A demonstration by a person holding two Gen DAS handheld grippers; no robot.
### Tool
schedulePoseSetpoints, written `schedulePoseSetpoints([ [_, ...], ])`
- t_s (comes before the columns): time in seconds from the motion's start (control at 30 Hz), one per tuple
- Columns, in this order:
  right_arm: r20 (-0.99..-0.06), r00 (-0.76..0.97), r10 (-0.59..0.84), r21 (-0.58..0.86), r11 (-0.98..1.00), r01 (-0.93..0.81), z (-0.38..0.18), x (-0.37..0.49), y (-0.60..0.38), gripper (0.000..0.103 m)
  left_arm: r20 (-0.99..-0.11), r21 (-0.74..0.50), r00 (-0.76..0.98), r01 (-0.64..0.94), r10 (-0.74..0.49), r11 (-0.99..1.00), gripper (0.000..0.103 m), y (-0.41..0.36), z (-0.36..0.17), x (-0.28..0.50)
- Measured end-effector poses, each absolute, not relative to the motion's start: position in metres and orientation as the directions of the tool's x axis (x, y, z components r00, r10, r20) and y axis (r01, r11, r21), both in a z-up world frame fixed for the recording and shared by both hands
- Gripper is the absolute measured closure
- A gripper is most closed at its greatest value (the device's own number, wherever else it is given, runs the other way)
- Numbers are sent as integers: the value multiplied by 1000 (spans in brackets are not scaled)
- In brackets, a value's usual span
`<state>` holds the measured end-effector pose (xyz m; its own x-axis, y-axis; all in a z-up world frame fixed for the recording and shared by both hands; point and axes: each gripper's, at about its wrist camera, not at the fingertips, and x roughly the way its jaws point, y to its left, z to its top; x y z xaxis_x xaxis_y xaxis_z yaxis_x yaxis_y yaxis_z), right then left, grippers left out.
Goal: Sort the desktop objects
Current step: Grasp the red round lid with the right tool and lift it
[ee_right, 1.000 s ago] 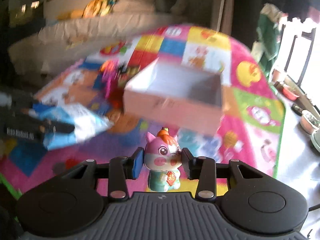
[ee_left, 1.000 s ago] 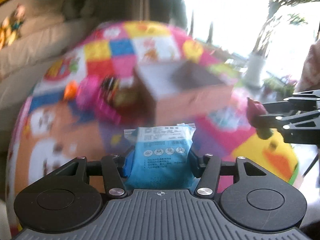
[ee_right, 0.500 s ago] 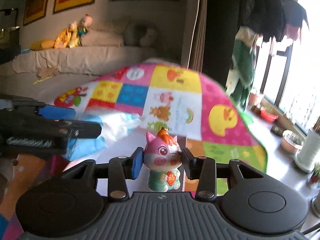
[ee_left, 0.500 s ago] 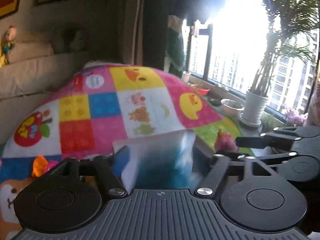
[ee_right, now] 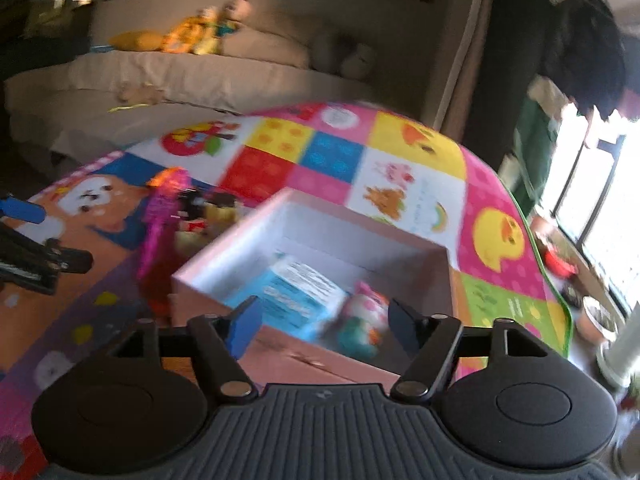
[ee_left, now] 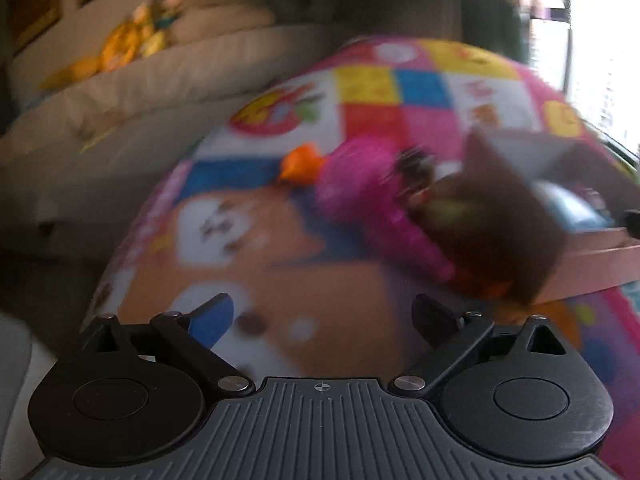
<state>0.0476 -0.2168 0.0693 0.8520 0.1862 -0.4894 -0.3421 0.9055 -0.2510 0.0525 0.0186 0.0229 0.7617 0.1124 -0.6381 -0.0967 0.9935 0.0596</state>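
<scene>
We've got both jaws spread and empty, just opened: blue wipes pack (ee_right: 298, 296) and pig figurine (ee_right: 362, 322) now lie in the pink box (ee_right: 224, 258), lower centre, sorted.

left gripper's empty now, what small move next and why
Probably swing the left gripper toward the pink toy in the pile beside the box and line its fingers up on it. Both grippers' fingers have just been opening with nothing between them; the blue wipes pack and pig figurine already lie in the box, while the pile remains unsorted.
</scene>
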Motion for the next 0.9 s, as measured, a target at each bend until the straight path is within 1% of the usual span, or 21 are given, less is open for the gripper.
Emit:
schedulePoseSetpoints([
  [0.1, -482, 845, 234, -242, 891, -385, 75, 37, -201, 29, -651, 25, 749, -141, 123, 990, 3, 35, 13, 49],
  [0.13, -471, 844, 255, -245, 882, -403, 75, 32, -194, 32, -647, 27, 750, -157, 137, 987, 2, 37, 9, 49],
  [0.17, -455, 851, 263, -270, 870, -413, 75, 27, -187, 46, -644, 28, 751, -170, 148, 985, 2, 38, 5, 45],
  [0.2, -442, 858, 260, -311, 853, -419, 74, 22, -178, 55, -652, 21, 743, -179, 149, 984, 2, 40, 1, 46],
  [0.23, -437, 863, 252, -347, 838, -421, 71, 20, -169, 67, -659, 5, 739, -183, 141, 983, 1, 42, 1, 47],
  [0.27, -441, 862, 248, -363, 830, -424, 69, 18, -161, 75, -653, -10, 745, -186, 134, 983, 1, 44, 3, 44],
  [0.37, -504, 821, 270, -334, 815, -473, 63, 23, -137, 88, -655, -15, 745, -180, 126, 984, 0, 45, 2, 43],
  [0.47, -514, 820, 250, -362, 804, -472, 52, 30, -108, 93, -653, -17, 747, -178, 123, 984, 0, 44, 1, 43],
  [0.53, -515, 828, 222, -398, 793, -461, 43, 38, -88, 93, -651, -21, 749, -177, 121, 984, 0, 44, 1, 41],
  [0.67, -498, 856, 137, -524, 739, -423, 16, 56, -60, 93, -645, -46, 757, -176, 106, 983, 0, 47, 1, 40],
  [0.73, -530, 839, 123, -520, 735, -436, 8, 67, -58, 93, -643, -54, 760, -176, 100, 983, 0, 48, 1, 39],
  [0.83, -567, 812, 135, -493, 735, -466, 5, 68, -59, 96, -640, -69, 763, -174, 90, 982, 0, 50, 1, 38],
  [0.9, -608, 772, 183, -422, 749, -510, 12, 62, -67, 97, -639, -72, 764, -174, 88, 982, 0, 51, 1, 38],
])
